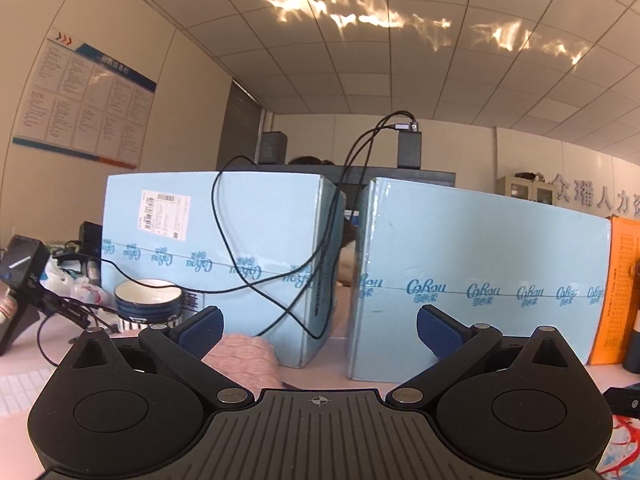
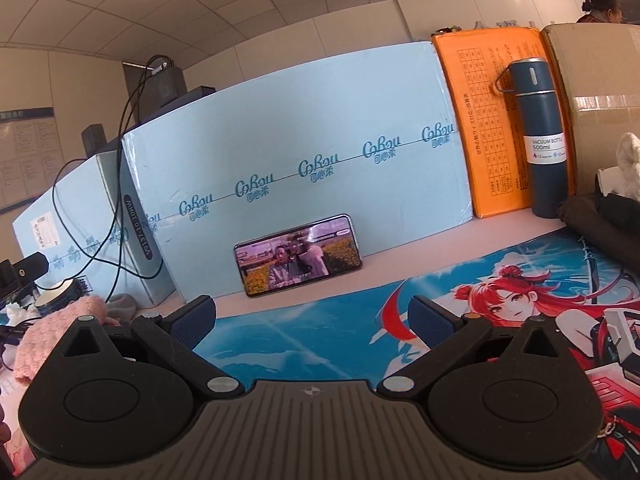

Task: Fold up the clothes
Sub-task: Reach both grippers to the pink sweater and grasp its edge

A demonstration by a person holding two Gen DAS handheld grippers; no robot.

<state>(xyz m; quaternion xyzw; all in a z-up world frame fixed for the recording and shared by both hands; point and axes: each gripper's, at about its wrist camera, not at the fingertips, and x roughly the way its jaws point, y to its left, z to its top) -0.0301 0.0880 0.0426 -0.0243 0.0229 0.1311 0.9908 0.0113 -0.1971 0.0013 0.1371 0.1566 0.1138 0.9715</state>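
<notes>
Left wrist view: the left gripper [image 1: 318, 326] is spread wide with nothing between its fingers. A pink knitted garment [image 1: 248, 364] lies low and left of centre, before two pale blue boxes [image 1: 480, 248].

Right wrist view: the right gripper [image 2: 312, 318] is likewise released over an illustrated desk mat [image 2: 320, 332]. The pink garment [image 2: 60, 328] sits at the lower left; a phone [image 2: 298, 255] leans mid-frame.

Tiled ceiling [image 1: 360, 80] with sunlight patches, cream walls [image 1: 120, 60].
</notes>
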